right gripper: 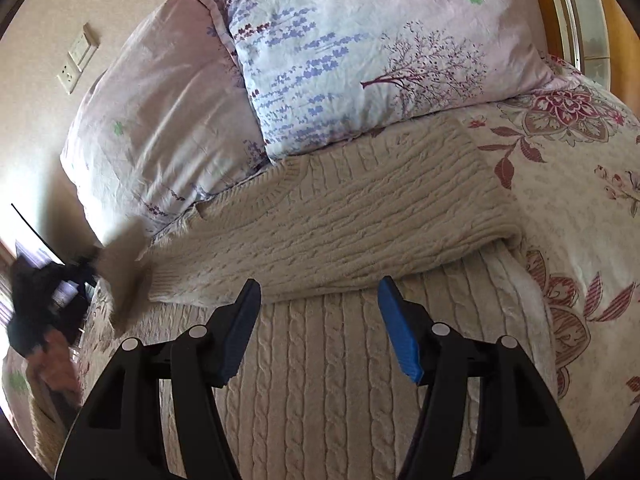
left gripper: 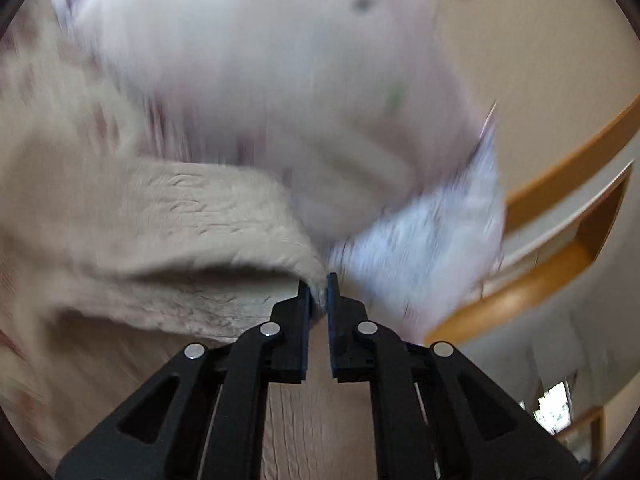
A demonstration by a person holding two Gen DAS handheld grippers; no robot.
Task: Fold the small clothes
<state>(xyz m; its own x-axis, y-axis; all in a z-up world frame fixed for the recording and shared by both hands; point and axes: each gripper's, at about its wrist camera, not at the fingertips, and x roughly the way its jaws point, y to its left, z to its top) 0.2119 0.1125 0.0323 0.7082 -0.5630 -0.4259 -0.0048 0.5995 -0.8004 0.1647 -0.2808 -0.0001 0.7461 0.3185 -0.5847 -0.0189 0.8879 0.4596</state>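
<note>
Cream cable-knit sweater [right gripper: 340, 220] spread on floral bedspread [right gripper: 580, 208] below pillows [right gripper: 360, 60]. Left gripper [left gripper: 319, 292] pinched shut on its edge; right gripper [right gripper: 316, 312] wide open, empty. Likely soft, floppy, fairly thick; best gripped at hem or corners.

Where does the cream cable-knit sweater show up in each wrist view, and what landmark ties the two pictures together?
Left wrist: sweater at centre-left, blurred, its edge pinched in the left gripper.
Right wrist: sweater across the middle, beyond the open right gripper.
Shared landmark: the lavender-print pillow.
</note>
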